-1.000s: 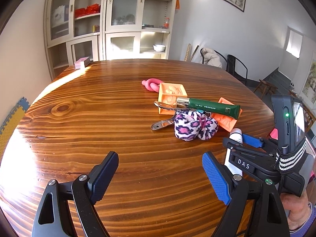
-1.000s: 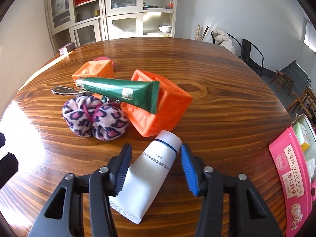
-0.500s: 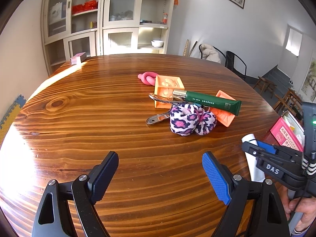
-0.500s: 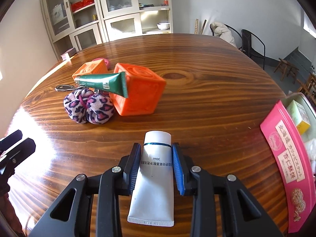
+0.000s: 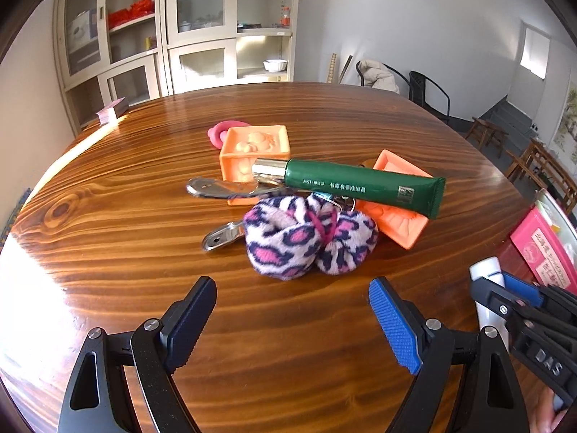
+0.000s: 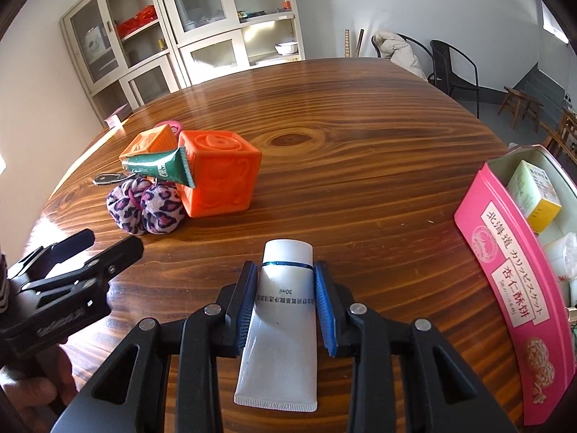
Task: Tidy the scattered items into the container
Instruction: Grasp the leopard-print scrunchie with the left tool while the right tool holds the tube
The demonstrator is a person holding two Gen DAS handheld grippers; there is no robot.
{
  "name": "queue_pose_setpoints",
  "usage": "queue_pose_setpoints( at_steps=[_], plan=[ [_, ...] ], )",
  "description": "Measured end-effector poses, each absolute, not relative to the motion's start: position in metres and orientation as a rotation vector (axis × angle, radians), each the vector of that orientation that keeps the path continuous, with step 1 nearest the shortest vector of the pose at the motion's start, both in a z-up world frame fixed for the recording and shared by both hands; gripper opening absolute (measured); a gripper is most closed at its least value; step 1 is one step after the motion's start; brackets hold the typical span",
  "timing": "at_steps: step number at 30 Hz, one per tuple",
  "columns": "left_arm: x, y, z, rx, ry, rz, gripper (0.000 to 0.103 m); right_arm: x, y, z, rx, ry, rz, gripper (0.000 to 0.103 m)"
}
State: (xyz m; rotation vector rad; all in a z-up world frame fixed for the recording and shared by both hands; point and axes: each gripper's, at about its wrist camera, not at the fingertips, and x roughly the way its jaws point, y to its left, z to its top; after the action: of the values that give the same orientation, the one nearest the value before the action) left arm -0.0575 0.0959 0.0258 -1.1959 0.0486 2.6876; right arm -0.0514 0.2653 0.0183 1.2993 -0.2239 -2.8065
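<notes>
My right gripper (image 6: 286, 278) is shut on a white tube (image 6: 283, 310) and holds it above the round wooden table (image 6: 360, 151); the tube also shows in the left wrist view (image 5: 487, 270). The container (image 6: 530, 195) at the right edge holds a pink biscuit box (image 6: 505, 288) and a yellow box (image 6: 537, 195). My left gripper (image 5: 292, 299) is open and empty, just short of a leopard-print scrunchie (image 5: 306, 241). Behind it lie a green tube (image 5: 353, 184), two orange cubes (image 5: 256, 148) (image 5: 396, 213), metal clippers (image 5: 220, 187) and a pink ring (image 5: 220, 130).
A small stack of cards (image 5: 111, 110) lies at the table's far left edge. Glass-door cabinets (image 5: 180, 29) stand behind the table. Chairs (image 5: 429, 93) and stools (image 5: 487, 133) stand to the right.
My right gripper closed on the white tube, lifted it and carried it right toward the container. My left gripper moved closer to the scrunchie pile, staying open.
</notes>
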Motion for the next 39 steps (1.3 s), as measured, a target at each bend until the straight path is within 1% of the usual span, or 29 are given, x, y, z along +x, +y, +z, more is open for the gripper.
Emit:
queue_pose_setpoints(
  at_steps=[6, 10, 17, 20, 21, 22, 23, 25, 27, 33, 39],
  plan=[
    [-0.073, 0.111, 0.019, -1.229, 0.086, 2.671, 0.089, -0.056, 0.277, 0.014, 1.351, -0.287, -2.795, 0.035],
    [-0.08, 0.116, 0.019, -1.239, 0.089, 2.683, 0.089, -0.056, 0.276, 0.014, 1.352, -0.289, -2.783, 0.035],
    [-0.097, 0.116, 0.014, -1.29, 0.06, 2.651, 0.089, -0.056, 0.273, 0.013, 1.35, -0.261, -2.784, 0.035],
    [-0.102, 0.111, 0.013, -1.296, 0.008, 2.632, 0.088, -0.055, 0.272, 0.013, 1.348, -0.243, -2.79, 0.035],
    [-0.102, 0.108, 0.013, -1.289, -0.016, 2.629, 0.087, -0.055, 0.272, 0.013, 1.346, -0.236, -2.792, 0.035],
    [-0.103, 0.105, 0.014, -1.28, -0.037, 2.63, 0.08, -0.055, 0.271, 0.013, 1.345, -0.228, -2.795, 0.035],
    [-0.102, 0.101, 0.015, -1.274, -0.052, 2.633, 0.078, -0.054, 0.27, 0.013, 1.343, -0.219, -2.798, 0.035],
    [-0.1, 0.095, 0.015, -1.268, -0.065, 2.642, 0.067, -0.054, 0.27, 0.013, 1.34, -0.205, -2.804, 0.035],
    [-0.094, 0.091, 0.015, -1.269, -0.08, 2.646, 0.063, -0.053, 0.27, 0.013, 1.339, -0.199, -2.806, 0.035],
    [-0.072, 0.092, 0.026, -1.228, -0.058, 2.681, 0.059, -0.049, 0.271, 0.017, 1.312, -0.206, -2.818, 0.035],
    [-0.049, 0.084, 0.036, -1.197, -0.068, 2.72, 0.059, -0.041, 0.27, 0.031, 1.216, -0.215, -2.856, 0.035]
  ],
)
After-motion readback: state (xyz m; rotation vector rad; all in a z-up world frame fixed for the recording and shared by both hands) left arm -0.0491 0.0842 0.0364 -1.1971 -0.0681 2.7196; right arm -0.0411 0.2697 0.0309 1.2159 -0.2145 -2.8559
